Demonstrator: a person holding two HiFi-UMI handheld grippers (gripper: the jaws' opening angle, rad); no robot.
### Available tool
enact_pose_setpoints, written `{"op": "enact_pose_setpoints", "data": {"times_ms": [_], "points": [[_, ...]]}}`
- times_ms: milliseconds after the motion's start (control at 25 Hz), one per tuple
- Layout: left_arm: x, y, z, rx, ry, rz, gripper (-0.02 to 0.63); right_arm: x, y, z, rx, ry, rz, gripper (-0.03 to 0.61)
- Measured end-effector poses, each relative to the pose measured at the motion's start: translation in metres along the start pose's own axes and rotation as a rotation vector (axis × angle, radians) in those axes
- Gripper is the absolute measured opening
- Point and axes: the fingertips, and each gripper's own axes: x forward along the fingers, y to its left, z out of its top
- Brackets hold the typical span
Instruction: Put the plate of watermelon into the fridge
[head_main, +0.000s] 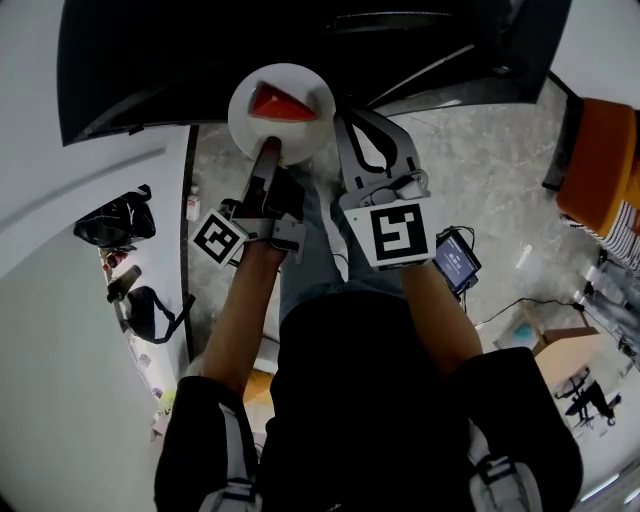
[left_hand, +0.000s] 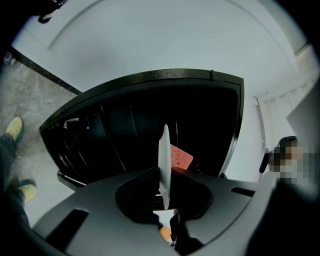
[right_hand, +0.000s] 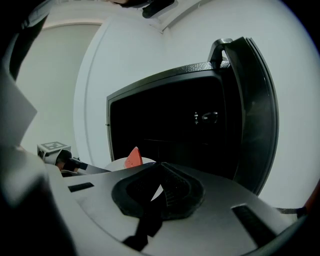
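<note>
A white plate (head_main: 283, 128) carries a red watermelon slice (head_main: 281, 104) in front of the fridge's dark open interior (head_main: 300, 40). My left gripper (head_main: 268, 155) is shut on the plate's near rim. In the left gripper view the plate (left_hand: 164, 150) stands edge-on between the jaws, with the watermelon (left_hand: 180, 157) just past it and the fridge cavity (left_hand: 125, 130) behind. My right gripper (head_main: 368, 140) hovers beside the plate on its right, shut with nothing in it. Its own view shows the plate (right_hand: 119, 164), the slice (right_hand: 133, 157) and the fridge opening (right_hand: 170, 125).
The fridge door (right_hand: 255, 115) stands open at the right. Black bags (head_main: 115, 220) lie at the left by a white wall. A small screen device (head_main: 455, 258), an orange chair (head_main: 600, 170) and a cardboard box (head_main: 560, 345) stand on the stone floor at the right.
</note>
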Motion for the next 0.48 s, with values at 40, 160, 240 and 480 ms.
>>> {"op": "enact_pose_setpoints", "data": {"times_ms": [40,160,240,480], "points": [[0.001,0.004,0.000,-0.004,-0.001,0.002,0.037,0.002,0.001,-0.004,0.009,0.001,-0.004,0.009],[0.005,0.016,0.001,-0.008,-0.004,0.009,0.037,0.009,0.004,-0.013,0.038,-0.005,-0.005,0.009],[0.009,0.022,0.002,-0.007,-0.006,0.009,0.037,0.012,0.004,-0.018,0.065,0.003,0.000,0.009],[0.017,0.033,0.004,-0.037,-0.038,0.013,0.037,0.012,0.006,-0.039,0.104,0.089,0.005,0.009]]}}
